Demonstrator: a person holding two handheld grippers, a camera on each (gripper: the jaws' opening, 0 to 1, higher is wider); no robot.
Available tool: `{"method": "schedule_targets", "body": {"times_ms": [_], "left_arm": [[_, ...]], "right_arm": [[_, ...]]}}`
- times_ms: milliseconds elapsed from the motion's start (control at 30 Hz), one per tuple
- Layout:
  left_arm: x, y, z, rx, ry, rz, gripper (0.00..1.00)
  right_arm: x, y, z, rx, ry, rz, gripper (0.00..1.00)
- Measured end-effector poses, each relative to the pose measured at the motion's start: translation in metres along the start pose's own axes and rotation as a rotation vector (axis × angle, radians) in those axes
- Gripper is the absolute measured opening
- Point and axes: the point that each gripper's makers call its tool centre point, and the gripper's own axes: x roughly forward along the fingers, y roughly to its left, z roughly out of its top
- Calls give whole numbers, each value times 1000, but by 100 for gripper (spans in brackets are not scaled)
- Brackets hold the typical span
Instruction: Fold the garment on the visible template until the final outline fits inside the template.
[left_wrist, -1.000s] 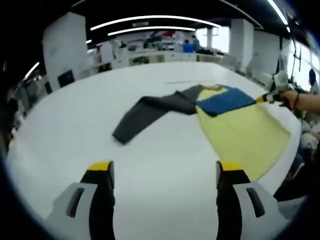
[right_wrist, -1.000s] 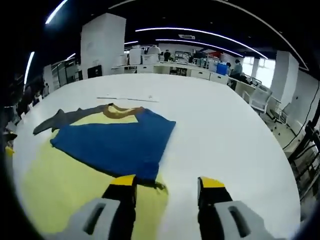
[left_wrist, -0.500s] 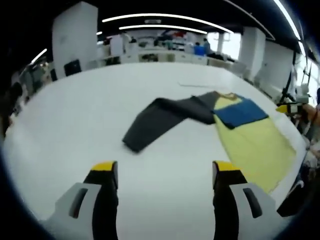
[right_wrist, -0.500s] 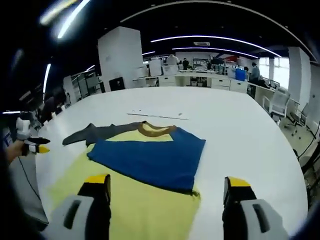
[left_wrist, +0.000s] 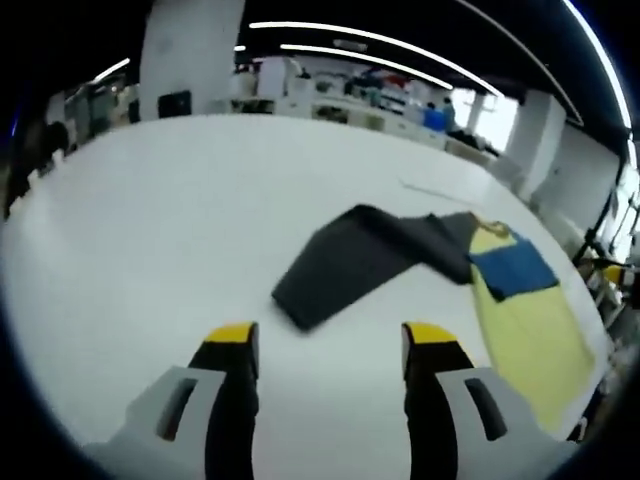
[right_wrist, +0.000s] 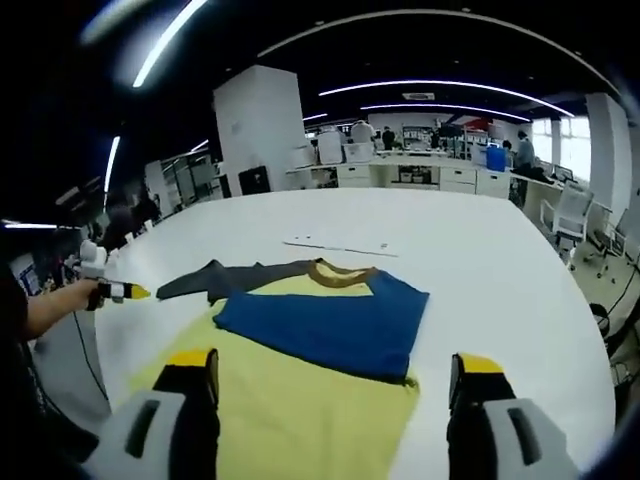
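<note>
Office hall, large white table (left_wrist: 150, 230), desks and people at far back. Shirt (right_wrist: 300, 370) lies flat on table: yellow body, blue sleeve (right_wrist: 330, 320) folded across chest, brown collar (right_wrist: 342, 273), grey sleeve (left_wrist: 350, 262) stretched out. In left gripper view, shirt at centre right, grey sleeve reaching toward frame centre; left gripper (left_wrist: 330, 345) at bottom, jaws apart, holding nothing, above bare table near sleeve end. In right gripper view, shirt at lower centre; right gripper (right_wrist: 335, 375) wide apart, holding nothing, over yellow body. Left gripper also at left edge of that view, in a hand (right_wrist: 88, 292)
</note>
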Motion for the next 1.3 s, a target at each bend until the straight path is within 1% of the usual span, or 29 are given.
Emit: {"method": "schedule_targets", "body": {"times_ms": [67,100,133,233,333,367,400,433,467,533,600,633,667,700,800,900,1033,1133,1233,1300], "left_arm": [[5,4,2,-20,-7,10,48],[7,6,2,-28,-4,17,46],[9,10,0,-40,3,39,44],[14,14,-2,-56,8,51,39],[19,17,-4,-104,14,63,33],[20,18,-4,-109,11,68,32],[23,19,-4,-138,8,75,32],[23,19,-4,-147,6,74,30],[26,19,-3,-131,6,71,27],[28,22,-5,-89,24,98,23],[30,21,-5,-98,23,95,22],[32,20,-7,-118,28,90,22],[34,21,-1,-113,-8,91,20],[33,21,-5,-125,20,94,17],[35,20,-5,-154,17,93,8],[36,21,-5,-147,20,105,0],[29,24,6,-117,-20,120,0],[20,30,13,-111,-44,127,0],[13,40,14,-92,-43,155,0],[11,50,11,-82,-25,180,0]], "right_arm": [[-3,-2,-1,-6,4,-8,95],[-5,-3,-2,-11,6,-12,94],[-7,-4,-2,-22,9,-18,92],[-10,-4,-5,-32,16,-22,91],[-15,-2,-8,-53,24,-29,92],[-16,-2,-8,-58,27,-29,92],[-18,-1,-9,-63,30,-32,92],[-18,-1,-9,-63,30,-33,92],[-21,0,-11,-65,30,-38,92],[-23,1,-13,-61,29,-42,92],[-26,2,-15,-58,32,-46,92],[-27,2,-17,-58,35,-51,92],[-27,2,-17,-58,37,-54,92],[-28,1,-19,-60,41,-59,92],[-29,1,-20,-62,44,-67,91],[-30,2,-21,-52,40,-69,91],[-29,4,-24,-53,46,-70,91],[-29,7,-25,-56,47,-64,91],[-30,10,-23,-62,42,-53,92],[-30,13,-23,-82,44,-38,95]]}}
